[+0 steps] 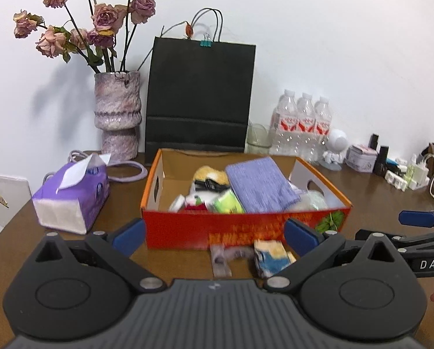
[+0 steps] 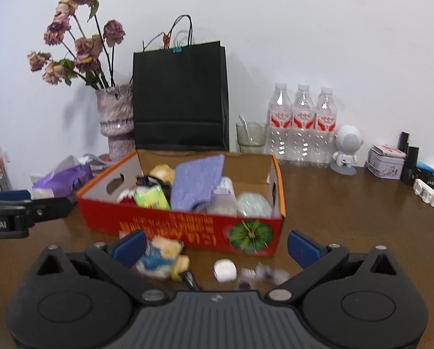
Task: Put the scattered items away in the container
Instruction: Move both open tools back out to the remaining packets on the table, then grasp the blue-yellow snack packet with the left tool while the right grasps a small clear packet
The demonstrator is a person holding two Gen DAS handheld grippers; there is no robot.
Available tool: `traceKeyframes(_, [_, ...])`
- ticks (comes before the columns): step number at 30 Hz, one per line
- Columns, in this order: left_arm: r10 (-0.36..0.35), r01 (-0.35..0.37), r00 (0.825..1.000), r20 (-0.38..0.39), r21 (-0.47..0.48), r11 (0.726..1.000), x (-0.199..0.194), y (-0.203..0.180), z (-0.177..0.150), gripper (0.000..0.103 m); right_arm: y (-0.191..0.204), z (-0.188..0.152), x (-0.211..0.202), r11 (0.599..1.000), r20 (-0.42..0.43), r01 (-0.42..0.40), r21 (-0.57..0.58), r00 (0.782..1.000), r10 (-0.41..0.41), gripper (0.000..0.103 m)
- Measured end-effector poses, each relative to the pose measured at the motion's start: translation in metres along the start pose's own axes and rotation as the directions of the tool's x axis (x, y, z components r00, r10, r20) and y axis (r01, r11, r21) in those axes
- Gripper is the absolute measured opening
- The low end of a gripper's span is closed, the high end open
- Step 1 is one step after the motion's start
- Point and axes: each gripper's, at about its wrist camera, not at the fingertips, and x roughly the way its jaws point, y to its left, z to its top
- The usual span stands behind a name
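An orange-red cardboard box (image 1: 187, 229) (image 2: 173, 224) stands on the brown table, holding a purple cloth (image 1: 260, 186) (image 2: 198, 180), a green packet (image 1: 227, 202) (image 2: 151, 197) and other small items. In front of it lie a yellow-blue plush toy (image 1: 270, 254) (image 2: 163, 257), a small white case (image 2: 224, 270) and a blurred purple-white wrapper (image 1: 221, 257) (image 2: 263, 274). My left gripper (image 1: 215, 234) is open and empty before the box. My right gripper (image 2: 217, 244) is open and empty above the loose items.
A purple tissue pack (image 1: 71, 195) (image 2: 62, 184) lies left of the box. A vase of dried roses (image 1: 118, 116), a black paper bag (image 1: 199, 96) (image 2: 179, 99), water bottles (image 1: 302, 122) (image 2: 302, 125), a glass (image 2: 251, 137) and small cosmetics (image 2: 408, 163) line the wall.
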Motion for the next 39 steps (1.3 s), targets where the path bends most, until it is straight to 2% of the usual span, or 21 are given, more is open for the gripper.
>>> traceKeyframes(6, [-0.008,0.009,1.0,-0.03,0.018,1.0,-0.006,-0.01,-0.021,0.103,-0.014,-0.032,-0.008,1.0,-0.037,0.011,0.017,0.999,-0.01,0.103])
traceKeyframes(13, [-0.033,0.036,0.996,-0.088,0.031,0.999,0.01,-0.023,-0.035,0.103,-0.029,-0.055,-0.001,0.999,-0.095,0.035,0.013,0.995,-0.034,0.103])
traceKeyframes(20, [-0.055,0.06,0.993,-0.104,0.045,0.997,0.033,-0.04,-0.033,0.103,-0.04,-0.051,0.016,0.999,-0.102,0.043,0.016,0.994,-0.041,0.103])
traceKeyframes(28, [-0.036,0.042,0.988,-0.153,0.039,0.998,0.078,-0.048,-0.03,0.103,-0.056,-0.035,0.055,0.998,-0.125,0.063,-0.011,0.99,-0.064,0.101])
traceKeyframes(32, [-0.026,0.032,0.984,-0.175,0.028,0.999,0.103,-0.052,-0.03,0.103,-0.063,-0.029,0.078,0.999,-0.143,0.045,-0.013,0.989,-0.047,0.097])
traceKeyframes(35, [-0.025,0.029,0.981,-0.195,0.02,0.999,0.122,-0.055,-0.031,0.102,-0.07,-0.03,0.096,1.0,-0.169,0.019,0.014,0.985,-0.016,0.09])
traceKeyframes(36, [-0.038,0.04,0.978,-0.205,0.008,0.999,0.129,-0.055,-0.032,0.094,-0.073,-0.031,0.101,1.0,-0.18,0.007,0.028,0.984,-0.002,0.085])
traceKeyframes(37, [-0.05,0.049,0.975,-0.216,-0.009,0.999,0.134,-0.054,-0.033,0.086,-0.076,-0.032,0.106,0.999,-0.193,-0.003,0.039,0.981,0.011,0.073])
traceKeyframes(38, [-0.063,0.056,0.971,-0.231,-0.034,0.998,0.14,-0.052,-0.034,0.074,-0.079,-0.032,0.108,0.999,-0.195,-0.004,0.043,0.981,0.013,0.067])
traceKeyframes(39, [-0.072,0.062,0.972,-0.225,-0.049,0.997,0.14,-0.05,-0.034,0.071,-0.08,-0.031,0.108,0.999,-0.19,-0.004,0.036,0.982,0.011,0.047])
